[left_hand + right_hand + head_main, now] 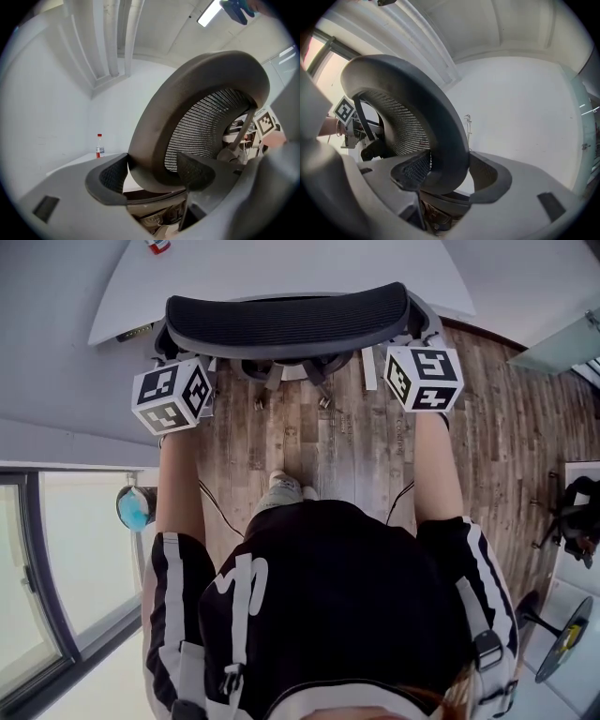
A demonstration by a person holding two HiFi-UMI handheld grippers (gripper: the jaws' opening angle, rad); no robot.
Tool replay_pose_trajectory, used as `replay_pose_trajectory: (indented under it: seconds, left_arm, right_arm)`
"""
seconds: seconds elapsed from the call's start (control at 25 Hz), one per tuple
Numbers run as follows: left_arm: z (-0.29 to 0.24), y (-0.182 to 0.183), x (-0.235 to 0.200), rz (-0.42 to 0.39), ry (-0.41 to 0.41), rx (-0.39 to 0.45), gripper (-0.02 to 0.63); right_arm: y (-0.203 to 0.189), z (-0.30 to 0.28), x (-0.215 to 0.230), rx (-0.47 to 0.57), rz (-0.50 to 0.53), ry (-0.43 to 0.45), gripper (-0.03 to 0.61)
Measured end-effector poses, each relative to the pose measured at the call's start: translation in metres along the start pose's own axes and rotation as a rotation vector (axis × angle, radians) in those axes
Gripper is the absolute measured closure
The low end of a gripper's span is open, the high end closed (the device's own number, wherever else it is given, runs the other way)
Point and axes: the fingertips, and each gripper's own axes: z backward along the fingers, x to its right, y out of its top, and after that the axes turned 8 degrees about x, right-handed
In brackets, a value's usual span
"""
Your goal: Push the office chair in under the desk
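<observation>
— Brown wood-plank floor [375, 456] underfoot, a pale wall [47, 117] ahead, and a white tabletop [281, 268] on the far side of both claws. Where's the chair?

— It's a black mesh-backed office chair [286, 320], directly ahead of the claws. Its curved back stands right along the near edge of the tabletop. Bits of its base show on the floor under the back, between the two claws.

— And the left claw [153, 176]?

— Clamped on the left rim of the chair back. One pad lies against the outer edge of the dark frame and the other on the inner side by the mesh, with the frame filling the gap. Its marker cube [173, 395] sits just beside the back's left end.

— Is the right claw [450, 174] the same?

— Its mirror. The frame's right rim sits between the pads, both touching it. That claw's marker cube [424, 378] is just beside the back's right end.

— Anything on the tabletop?

— One small clear bottle with a red cap and red label [100, 146]. It stands upright, well beyond the left claw and a little to its left, apart from the chair.

— And behind the claws?

— The person's bare forearms [178, 493] run back to a black top with white stripes [328, 596]. One light shoe [284, 488] is on the floor between the arms.
</observation>
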Motion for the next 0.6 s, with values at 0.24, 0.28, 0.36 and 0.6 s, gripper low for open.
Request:
replay_pose_trajectory:
  seconds: [0.24, 0.28, 0.36, 0.6]
  left_arm:
    - [0.009, -0.003, -0.001, -0.032, 0.030, 0.003, 0.299]
    - [0.011, -0.002, -0.001, -0.037, 0.034, 0.005, 0.304]
    - [0.016, -0.001, -0.001, -0.041, 0.042, 0.013, 0.305]
    - [0.031, -0.004, -0.001, -0.035, 0.060, 0.030, 0.305]
  right_arm:
    - [0.000, 0.005, -0.001, 0.004, 0.018, -0.029, 0.319]
    - [0.001, 0.007, -0.001, 0.007, 0.024, -0.035, 0.319]
    - [0.003, 0.013, -0.003, 0.016, 0.025, -0.042, 0.319]
    - [0.002, 0.029, -0.011, 0.037, 0.003, -0.035, 0.319]
